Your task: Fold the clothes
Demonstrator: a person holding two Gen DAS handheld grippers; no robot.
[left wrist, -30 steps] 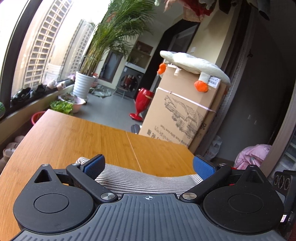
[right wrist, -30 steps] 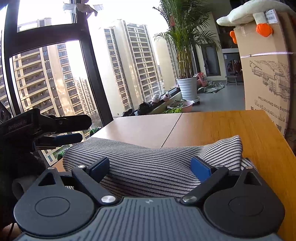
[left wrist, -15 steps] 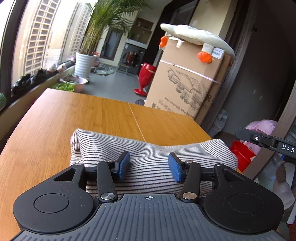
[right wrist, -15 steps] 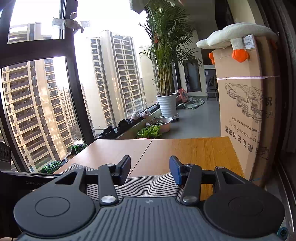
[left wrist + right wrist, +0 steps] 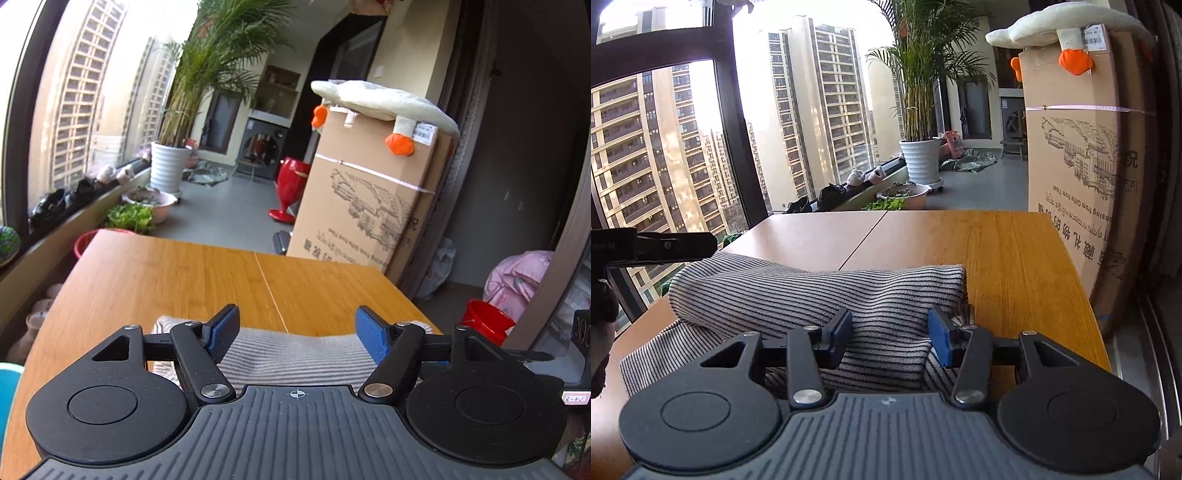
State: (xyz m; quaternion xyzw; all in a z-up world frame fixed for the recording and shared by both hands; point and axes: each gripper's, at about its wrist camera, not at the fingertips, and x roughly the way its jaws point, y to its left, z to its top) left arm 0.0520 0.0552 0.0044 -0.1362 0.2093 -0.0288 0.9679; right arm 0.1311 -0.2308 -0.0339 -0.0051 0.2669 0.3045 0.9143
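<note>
Sunlit wooden counter [image 5: 1015, 258] carries a striped garment [image 5: 820, 295] already folded over, needing tidying: left gripper [image 5: 297, 328] jaws opening around it at six o'clock, right gripper [image 5: 890, 328] part-closed astride a fold, grip unclear.

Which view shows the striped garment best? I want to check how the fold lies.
The right wrist view: the striped garment lies across the table, its folded roll and right edge visible. The left wrist view shows only a narrow strip of it between the opening left gripper fingers.
</note>
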